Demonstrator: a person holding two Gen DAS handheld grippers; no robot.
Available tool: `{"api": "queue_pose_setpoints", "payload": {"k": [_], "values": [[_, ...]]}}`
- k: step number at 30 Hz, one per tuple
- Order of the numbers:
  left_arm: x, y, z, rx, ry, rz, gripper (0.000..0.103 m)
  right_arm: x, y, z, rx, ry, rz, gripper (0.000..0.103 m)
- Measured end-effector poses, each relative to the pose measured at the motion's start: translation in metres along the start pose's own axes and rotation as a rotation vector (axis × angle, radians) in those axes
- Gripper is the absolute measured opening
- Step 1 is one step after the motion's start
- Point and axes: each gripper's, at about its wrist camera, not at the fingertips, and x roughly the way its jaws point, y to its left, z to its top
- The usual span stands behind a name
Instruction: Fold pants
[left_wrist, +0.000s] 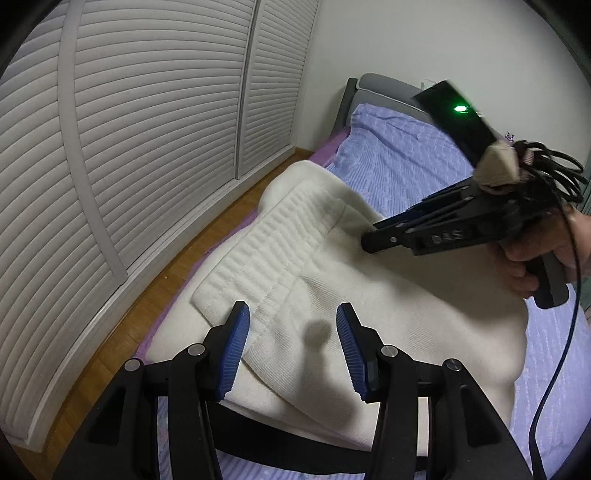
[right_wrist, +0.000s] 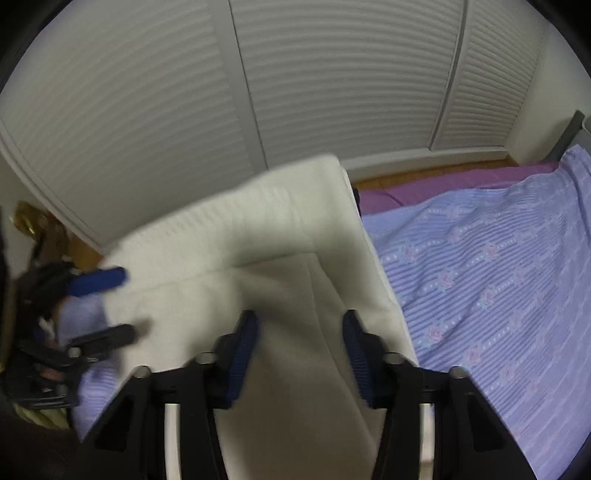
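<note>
Cream knit pants (left_wrist: 317, 266) lie on the bed, their ribbed waistband (left_wrist: 255, 243) towards the bed's edge. My left gripper (left_wrist: 293, 306) hovers open just above the cloth near the waistband, with nothing between its blue pads. In the left wrist view a hand holds my right gripper (left_wrist: 369, 242), whose tip rests on the pants beside the waistband. The right wrist view is blurred. It shows the right gripper (right_wrist: 300, 314) pointing steeply down over the pants (right_wrist: 295, 229), jaws apart, with a crease of cloth below the gap. The left gripper (right_wrist: 122, 306) shows at the left, also over the cloth.
A lilac flowered sheet (right_wrist: 480, 277) covers the bed, with a purple layer (right_wrist: 443, 184) under it at the edge. Louvred white wardrobe doors (left_wrist: 147, 129) stand across a narrow strip of wooden floor (left_wrist: 166, 288). A grey headboard (left_wrist: 380, 85) is at the far end. A black cable (left_wrist: 554, 369) hangs at the right.
</note>
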Motion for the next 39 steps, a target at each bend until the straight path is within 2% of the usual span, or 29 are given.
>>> {"api": "queue_pose_setpoints", "payload": {"k": [4,8,10,11,12,13,14,16,20,23,28,31,33,37,39], "values": [[0.009,0.003,-0.001,0.017,0.001,0.016,0.048,0.019,-0.011,0.008,0.039,0.019,-0.080,0.015],[0.011,0.010,0.000,-0.001,0.015,0.013,0.050,0.028,-0.020,0.014,0.147,0.032,-0.115,0.016],[0.007,0.012,0.000,-0.013,0.020,-0.002,0.051,0.027,-0.017,0.014,0.143,0.020,-0.142,0.018],[0.004,0.013,0.000,-0.018,0.024,-0.008,0.051,0.021,-0.013,0.011,0.147,0.007,-0.156,0.020],[-0.001,0.013,0.000,-0.022,0.034,-0.011,0.051,0.013,-0.009,0.007,0.158,-0.019,-0.174,0.027],[-0.005,0.013,0.001,-0.026,0.044,-0.017,0.051,0.003,-0.005,0.003,0.170,-0.042,-0.186,0.039],[-0.011,0.013,0.002,-0.029,0.047,-0.023,0.051,-0.014,0.002,-0.002,0.191,-0.082,-0.203,0.046],[-0.027,0.013,0.004,-0.027,0.036,-0.030,0.051,-0.045,0.012,-0.016,0.249,-0.173,-0.228,0.047],[-0.074,0.002,0.010,0.027,0.017,-0.028,0.051,-0.110,0.044,-0.059,0.379,-0.302,-0.340,0.054],[-0.121,-0.013,0.010,0.057,-0.005,-0.022,0.052,-0.163,0.084,-0.100,0.446,-0.372,-0.425,0.055],[-0.225,-0.058,-0.003,0.145,-0.050,-0.004,0.055,-0.256,0.155,-0.178,0.551,-0.449,-0.530,0.072],[-0.293,-0.096,-0.019,0.187,-0.050,-0.012,0.056,-0.316,0.195,-0.233,0.621,-0.468,-0.540,0.074],[-0.340,-0.124,-0.034,0.208,-0.044,-0.028,0.061,-0.359,0.222,-0.272,0.664,-0.479,-0.549,0.074],[-0.421,-0.180,-0.066,0.249,-0.069,-0.036,0.086,-0.433,0.267,-0.342,0.737,-0.482,-0.566,0.076],[-0.459,-0.208,-0.082,0.283,-0.078,-0.044,0.088,-0.471,0.288,-0.377,0.754,-0.479,-0.571,0.080]]}}
